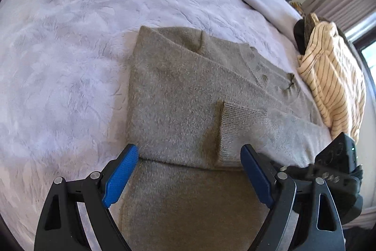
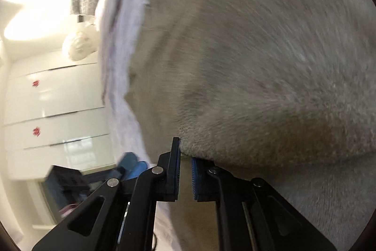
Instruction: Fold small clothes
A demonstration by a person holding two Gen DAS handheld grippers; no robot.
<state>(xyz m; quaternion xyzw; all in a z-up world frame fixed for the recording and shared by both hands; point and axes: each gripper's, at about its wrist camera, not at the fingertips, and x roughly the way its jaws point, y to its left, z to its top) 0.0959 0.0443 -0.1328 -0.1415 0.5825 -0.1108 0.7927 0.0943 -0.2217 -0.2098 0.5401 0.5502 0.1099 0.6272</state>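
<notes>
Left gripper (image 1: 189,158): you're hovering, jaws spread wide, nothing between them. Grey sweater (image 1: 188,95) lying half-folded on bed (image 1: 58,62), just ahead of them. Right gripper (image 2: 185,158): jaws nearly together, pinching fuzzy sweater edge at tips. Shallow bite, so edge probably slipping out mid-fold. Also risking grabbing blanket underneath.

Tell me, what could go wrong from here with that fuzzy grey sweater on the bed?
1. The right gripper pinches only a thin edge of the sweater; the thick knit could slip out when lifted.
2. The left gripper hangs open over the folded part, holding nothing, so a pull from the right might drag the sleeve cuff and undo the fold.
3. The striped garment lies close beside the sweater and could get swept along.
</notes>
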